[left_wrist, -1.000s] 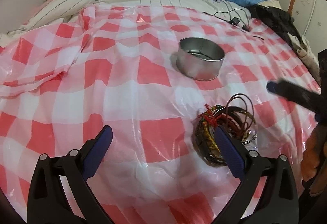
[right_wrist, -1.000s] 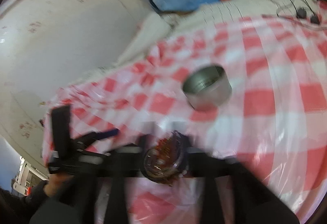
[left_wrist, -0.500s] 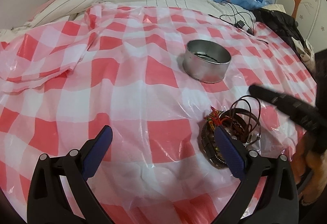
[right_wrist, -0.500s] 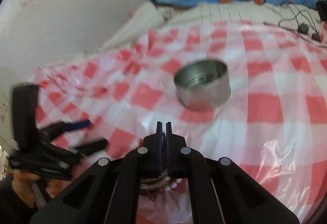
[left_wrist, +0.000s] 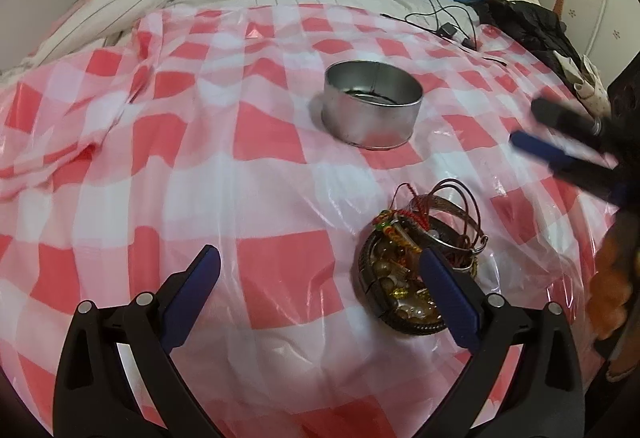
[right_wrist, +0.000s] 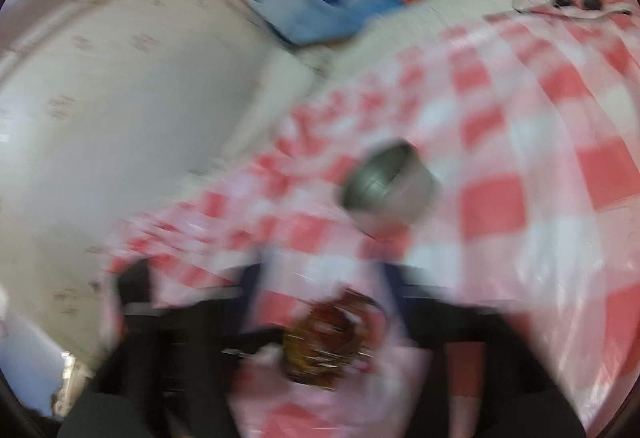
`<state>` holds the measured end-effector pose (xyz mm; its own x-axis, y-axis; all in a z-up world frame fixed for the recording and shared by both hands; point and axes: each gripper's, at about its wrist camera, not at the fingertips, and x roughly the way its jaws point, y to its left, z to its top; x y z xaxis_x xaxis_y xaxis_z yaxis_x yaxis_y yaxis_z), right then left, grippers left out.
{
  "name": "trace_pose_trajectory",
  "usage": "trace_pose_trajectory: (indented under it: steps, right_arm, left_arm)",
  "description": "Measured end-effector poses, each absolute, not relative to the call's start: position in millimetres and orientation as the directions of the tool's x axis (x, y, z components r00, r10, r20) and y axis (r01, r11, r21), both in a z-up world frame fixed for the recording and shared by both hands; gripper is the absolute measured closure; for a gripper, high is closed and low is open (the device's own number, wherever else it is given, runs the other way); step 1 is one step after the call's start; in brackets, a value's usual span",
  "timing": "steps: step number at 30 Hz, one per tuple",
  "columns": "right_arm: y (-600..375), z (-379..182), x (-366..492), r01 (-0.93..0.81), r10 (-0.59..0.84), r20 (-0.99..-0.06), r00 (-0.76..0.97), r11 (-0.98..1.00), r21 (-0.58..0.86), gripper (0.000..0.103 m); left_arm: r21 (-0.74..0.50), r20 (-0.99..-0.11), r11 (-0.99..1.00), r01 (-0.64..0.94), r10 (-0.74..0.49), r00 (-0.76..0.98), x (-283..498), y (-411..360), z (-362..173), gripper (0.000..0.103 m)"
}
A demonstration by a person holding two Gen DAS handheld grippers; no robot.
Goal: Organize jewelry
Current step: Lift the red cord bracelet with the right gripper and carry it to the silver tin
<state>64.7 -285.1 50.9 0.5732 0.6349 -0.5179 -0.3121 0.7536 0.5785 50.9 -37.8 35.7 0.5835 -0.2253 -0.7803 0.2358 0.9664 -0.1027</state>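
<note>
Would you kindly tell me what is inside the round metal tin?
The metal tin shows a bare, shiny floor at its far side. Its near wall covers the rest, so a small piece lying there cannot be ruled out.

Black tongs [left_wrist: 320,290] with blue pads [left_wrist: 192,294] (silver screws [left_wrist: 144,299] at the joints).

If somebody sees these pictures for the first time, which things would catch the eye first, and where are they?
The red-and-white checked plastic cloth fills nearly the whole view. On it, near the middle, stands a round metal tin, open at the top. Nearer, beside one blue finger of the open left gripper, lies a tangled pile of bracelets.
</note>
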Motion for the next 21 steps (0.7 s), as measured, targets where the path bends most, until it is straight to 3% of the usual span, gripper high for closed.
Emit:
trace_pose_trajectory:
  steps: [5, 6, 7, 8, 9, 11, 16, 19, 21]
  right_arm:
    - [-241.3, 33.1, 66.2, -0.351, 0.504, -0.66, 0.557, 0.863, 0.363, 0.033]
    - [-236.3, 26.8, 69.5, -0.353, 0.499, -0.676, 0.542, 0.865, 0.355, 0.042]
    - [-230.2, 18.5, 72.0, -0.359, 0.503, -0.697, 0.512, 0.862, 0.358, 0.063]
    - [-232.0, 13.6, 69.9, -0.36, 0.499, -0.702, 0.508, 0.863, 0.353, 0.077]
    - [-232.6, 12.9, 68.5, -0.369, 0.52, -0.693, 0.499, 0.851, 0.374, 0.1]
    - [-241.4, 20.4, 65.0, -0.386, 0.595, -0.626, 0.503, 0.803, 0.453, 0.101]
    - [-277.7, 49.9, 56.4, -0.462, 0.822, -0.304, 0.482, 0.533, 0.709, 0.101]
    - [-293.2, 64.8, 53.2, -0.493, 0.856, -0.185, 0.483, 0.441, 0.75, 0.101]
    - [-300.6, 71.4, 51.3, -0.496, 0.854, -0.157, 0.495, 0.427, 0.756, 0.101]
  left_arm:
    - [-0.12, -0.775, 0.968, 0.221, -0.23, 0.589, 47.8, -30.0, 38.8, 0.007]
    - [-0.122, -0.774, 0.967, 0.222, -0.233, 0.589, 47.3, -29.7, 39.3, 0.007]
    - [-0.121, -0.774, 0.967, 0.223, -0.233, 0.589, 47.2, -29.8, 39.4, 0.007]
    - [-0.118, -0.773, 0.967, 0.224, -0.231, 0.59, 47.0, -30.0, 39.6, 0.007]
    - [-0.115, -0.773, 0.968, 0.225, -0.229, 0.591, 47.0, -30.1, 39.8, 0.007]
    - [-0.112, -0.774, 0.968, 0.225, -0.227, 0.592, 47.3, -29.9, 40.1, 0.007]
    - [-0.111, -0.774, 0.968, 0.226, -0.227, 0.591, 46.8, -30.1, 40.2, 0.007]
    - [-0.116, -0.774, 0.966, 0.232, -0.234, 0.588, 46.6, -30.8, 39.3, 0.007]
    - [-0.121, -0.769, 0.962, 0.246, -0.247, 0.59, 45.9, -32.5, 40.0, 0.007]
